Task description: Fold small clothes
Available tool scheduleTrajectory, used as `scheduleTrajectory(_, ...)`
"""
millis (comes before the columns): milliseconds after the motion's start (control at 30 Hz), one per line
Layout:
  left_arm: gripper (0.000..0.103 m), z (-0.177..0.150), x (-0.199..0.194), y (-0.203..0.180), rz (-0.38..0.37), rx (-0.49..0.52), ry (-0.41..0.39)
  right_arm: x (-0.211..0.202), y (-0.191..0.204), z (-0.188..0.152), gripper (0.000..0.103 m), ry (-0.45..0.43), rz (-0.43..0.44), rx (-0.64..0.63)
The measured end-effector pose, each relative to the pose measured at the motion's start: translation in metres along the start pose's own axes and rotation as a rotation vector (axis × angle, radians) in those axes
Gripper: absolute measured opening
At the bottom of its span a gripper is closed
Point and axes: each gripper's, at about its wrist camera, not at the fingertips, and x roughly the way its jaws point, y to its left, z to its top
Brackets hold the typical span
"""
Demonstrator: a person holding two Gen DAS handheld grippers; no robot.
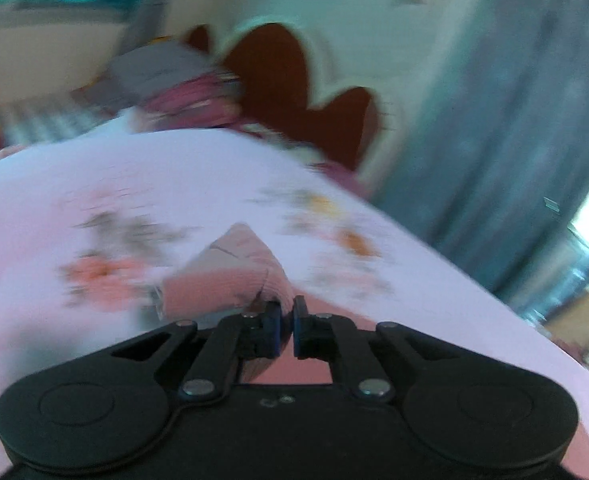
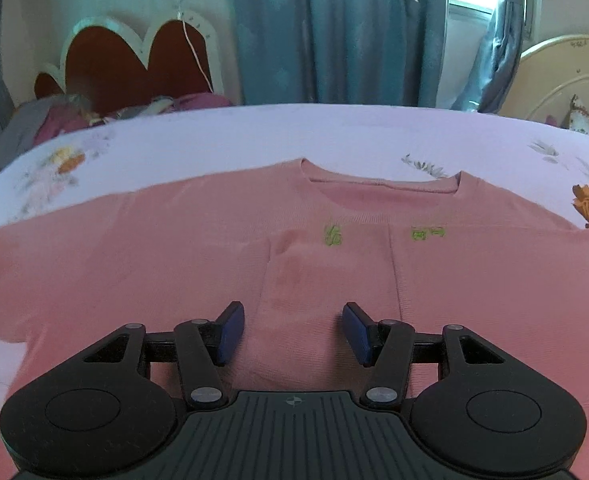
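A pink sweater (image 2: 294, 264) lies flat on the floral bedsheet (image 2: 214, 140), neckline far. The right gripper (image 2: 292, 330) hovers over its near middle, jaws wide apart. The left gripper (image 1: 287, 326) has its jaws clamped on a raised corner of the sweater (image 1: 230, 276).

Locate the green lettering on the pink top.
Right wrist view, centre: green lettering sits on the pink top's chest, just below the neckline, beyond the open right gripper.
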Motion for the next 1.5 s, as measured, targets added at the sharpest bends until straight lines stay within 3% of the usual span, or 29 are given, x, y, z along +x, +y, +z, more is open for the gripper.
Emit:
scheduleTrajectory(167,0.005,-0.025,-0.015,-0.093,-0.238,0.144,0.065,-0.020,-0.017,0.000,0.054,-0.028,0.000,0.017)
scheduleTrajectory(300,0.005,-0.065,-0.014,-0.167,-0.402,0.239,0.153,-0.037,-0.040,-0.003,0.054,-0.042,-0.014,0.040)
scheduleTrajectory(400,0.005,-0.101,-0.014,-0.217,-0.491,0.313,0.199,-0.051,-0.061,-0.007,0.054,-0.053,-0.033,0.049)
scheduleTrajectory(633,0.006,-0.168,-0.001,-0.289,-0.587,0.424,0.297,-0.075,-0.108,-0.021,0.054,-0.053,-0.069,0.082)
scheduleTrajectory(700,0.012,-0.187,0.007,-0.303,-0.585,0.461,0.343,-0.080,-0.118,-0.024,0.054,-0.049,-0.080,0.095)
scheduleTrajectory(733,0.023,-0.197,0.006,-0.308,-0.576,0.484,0.374,-0.083,-0.124,-0.025,0.054,-0.048,-0.080,0.103)
scheduleTrajectory(800,0.026,-0.209,0.013,-0.314,-0.562,0.520,0.431,-0.089,-0.131,-0.027,0.054,-0.055,-0.088,0.114)
scheduleTrajectory(833,0.033,-0.212,0.014,-0.315,-0.555,0.541,0.444,-0.091,-0.134,-0.028,0.054,-0.056,-0.085,0.121)
scheduleTrajectory(900,0.046,-0.214,0.005,-0.312,-0.549,0.564,0.432,-0.095,-0.139,-0.029,0.054,-0.057,-0.075,0.143)
scheduleTrajectory(967,0.070,-0.207,-0.006,-0.306,-0.541,0.567,0.384,-0.096,-0.140,-0.028,0.054,-0.058,-0.071,0.152)
scheduleTrajectory(1000,0.072,-0.202,-0.011,-0.303,-0.535,0.571,0.353,-0.096,-0.139,-0.028,0.054,-0.058,-0.067,0.155)
scheduleTrajectory(1133,0.074,-0.180,-0.022,-0.285,-0.481,0.592,0.288,-0.093,-0.130,-0.024,0.054,-0.050,-0.038,0.149)
scheduleTrajectory(1233,0.075,-0.168,-0.017,-0.266,-0.387,0.584,0.254,-0.087,-0.119,-0.023,0.054,-0.043,-0.005,0.131)
scheduleTrajectory(1500,0.074,-0.151,-0.006,-0.210,-0.205,0.529,0.244,-0.069,-0.087,-0.024,0.054,-0.018,0.063,0.096)
